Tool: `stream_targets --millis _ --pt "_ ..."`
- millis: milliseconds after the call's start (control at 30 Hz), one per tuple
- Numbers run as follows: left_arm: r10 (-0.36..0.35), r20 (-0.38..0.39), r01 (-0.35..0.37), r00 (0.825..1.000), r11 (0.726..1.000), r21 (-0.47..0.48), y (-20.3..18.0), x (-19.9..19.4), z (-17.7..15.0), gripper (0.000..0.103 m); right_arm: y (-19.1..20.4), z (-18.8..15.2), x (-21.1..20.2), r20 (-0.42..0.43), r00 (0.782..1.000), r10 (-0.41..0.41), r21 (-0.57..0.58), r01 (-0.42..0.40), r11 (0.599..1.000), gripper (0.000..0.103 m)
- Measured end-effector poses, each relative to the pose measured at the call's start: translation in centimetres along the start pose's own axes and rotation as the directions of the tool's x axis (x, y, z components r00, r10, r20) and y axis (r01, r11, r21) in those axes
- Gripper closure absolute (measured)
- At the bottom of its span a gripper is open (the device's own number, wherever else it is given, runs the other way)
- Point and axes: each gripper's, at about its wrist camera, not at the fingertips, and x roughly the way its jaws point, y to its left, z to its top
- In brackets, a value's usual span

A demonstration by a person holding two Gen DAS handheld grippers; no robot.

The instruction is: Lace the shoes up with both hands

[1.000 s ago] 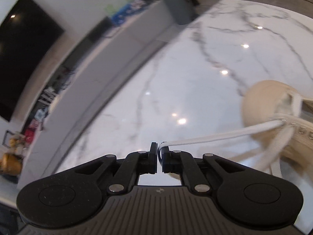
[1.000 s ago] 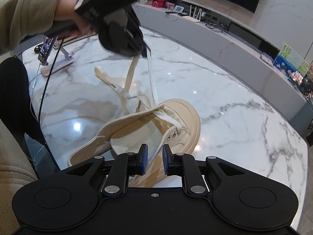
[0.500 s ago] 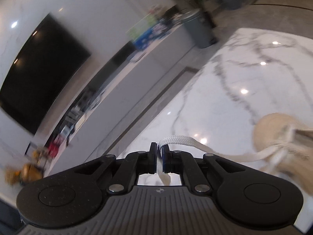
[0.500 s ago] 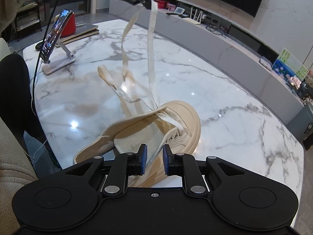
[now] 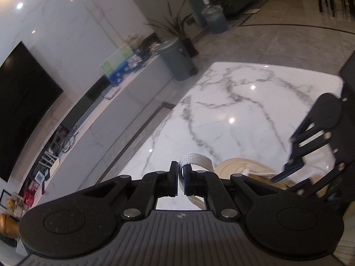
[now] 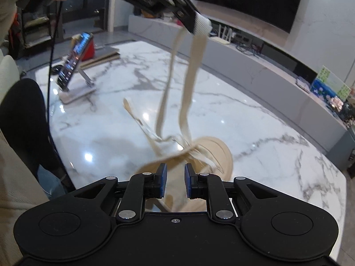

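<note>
Beige lace (image 6: 188, 93) I hold clamped in my raised left gripper (image 6: 200, 25) at twelve o'clock, while my right gripper (image 6: 174, 182) hovers over the shoe (image 6: 221, 153), jaws slightly apart.

Your left gripper (image 5: 181, 180) has its jaws clamped on a white flat shoelace (image 5: 195, 159), which loops over the right-hand pad. Beyond it the beige shoe (image 5: 241, 169) sits on the marble desk (image 5: 233, 102). Your right gripper (image 5: 290, 171) enters from the right, above the shoe.
</note>
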Motion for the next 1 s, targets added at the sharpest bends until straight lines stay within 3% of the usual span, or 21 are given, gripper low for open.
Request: stream_targets --millis 333,467,667,700,767,900,1000 --pt "-0.011 -0.024 0.012 1.0 1.0 0.027 -0.9 -1.0 -0.3 0.099 0.4 2.9 2.2 0.092 0.992 0.09 -0.057 -0.085 0.995 0.088" --pt "-0.014 -0.018 0.014 1.0 1.0 0.011 -0.4 -1.5 -0.5 0.099 0.5 4.2 4.4 0.087 0.989 0.121 -0.09 -0.113 0.99 0.081" --pt "-0.001 -0.015 0.001 1.0 1.0 -0.022 0.9 -1.8 -1.6 0.099 0.6 5.6 7.9 0.043 0.989 0.142 -0.113 -0.137 0.984 0.081" --pt "0.006 -0.02 -0.006 1.0 1.0 -0.029 1.3 -1.8 -1.9 0.099 0.6 5.6 8.3 0.033 0.988 0.15 -0.108 -0.146 0.983 0.083" --pt "0.019 -0.035 -0.02 0.999 0.999 -0.049 2.0 -1.3 -2.6 0.099 0.5 5.7 8.8 0.015 0.987 0.16 -0.1 -0.158 0.982 0.102" --pt "0.041 -0.086 -0.049 0.995 0.995 -0.091 3.2 -0.1 -4.2 0.099 0.2 5.4 7.7 0.02 0.985 0.172 -0.086 -0.17 0.982 0.103" --pt "0.026 -0.141 -0.044 0.99 0.991 -0.126 3.4 1.5 -5.8 0.099 0.0 5.4 5.8 0.039 0.99 0.139 -0.085 -0.135 0.987 0.103"
